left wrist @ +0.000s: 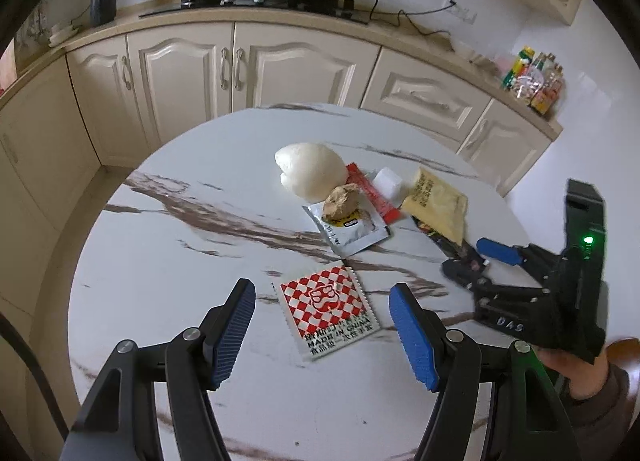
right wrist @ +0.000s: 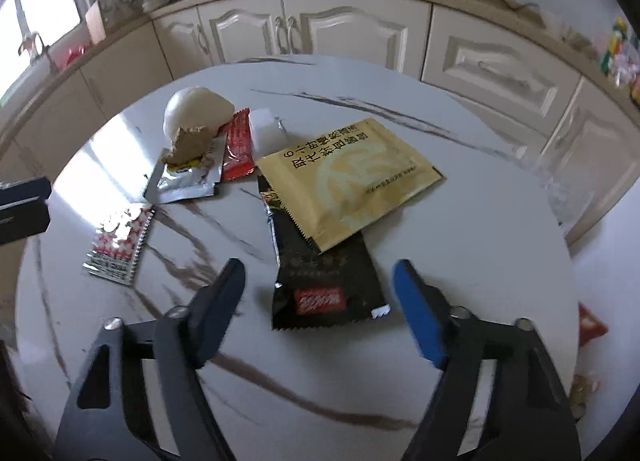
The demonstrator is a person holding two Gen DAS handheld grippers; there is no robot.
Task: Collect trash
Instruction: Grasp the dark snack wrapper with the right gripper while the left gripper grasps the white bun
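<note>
Flat trash packets scattered mid-frame on round marbled worktop (left wrist: 168,261).

Left hand-held gripper (left wrist: 322,335) released, straddling checkered sachet (left wrist: 328,311): thin, light, crinkly foil, likely slippery on the glossy stone; best pinched by a serrated edge.

Right hand-held gripper (right wrist: 320,315) released, over black wrapper (right wrist: 324,285), partly under yellow pouch (right wrist: 348,177). Both soft, weightless.

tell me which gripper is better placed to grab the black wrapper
Right. The black wrapper lies between the open right gripper fingers; the left gripper frames the red checkered packet.
</note>
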